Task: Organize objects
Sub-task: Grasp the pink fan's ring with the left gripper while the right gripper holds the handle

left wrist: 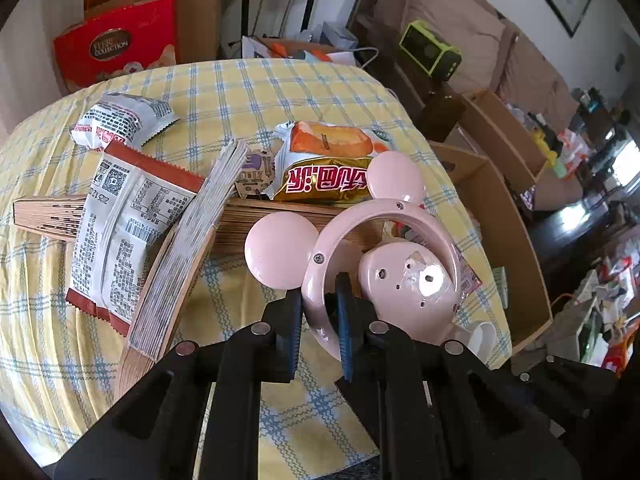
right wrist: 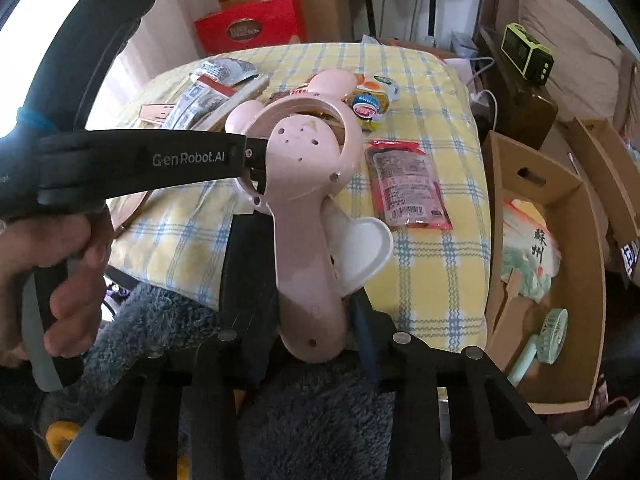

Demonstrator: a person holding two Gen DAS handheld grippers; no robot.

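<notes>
Left hand-held gripper [left wrist: 320, 320] clamped on pink fan [left wrist: 400, 280] ring, handle between right hand-held gripper [right wrist: 316, 320] fingers

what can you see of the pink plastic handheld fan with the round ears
The pink plastic handheld fan looks glossy and hard: an empty ring head with two round ears, small screws, a worn hub and a long handle. A white heart-shaped piece sits by the handle. It is held above the yellow checked tablecloth. The left gripper is clamped on the ring; the handle lies between the right gripper fingers.
</notes>
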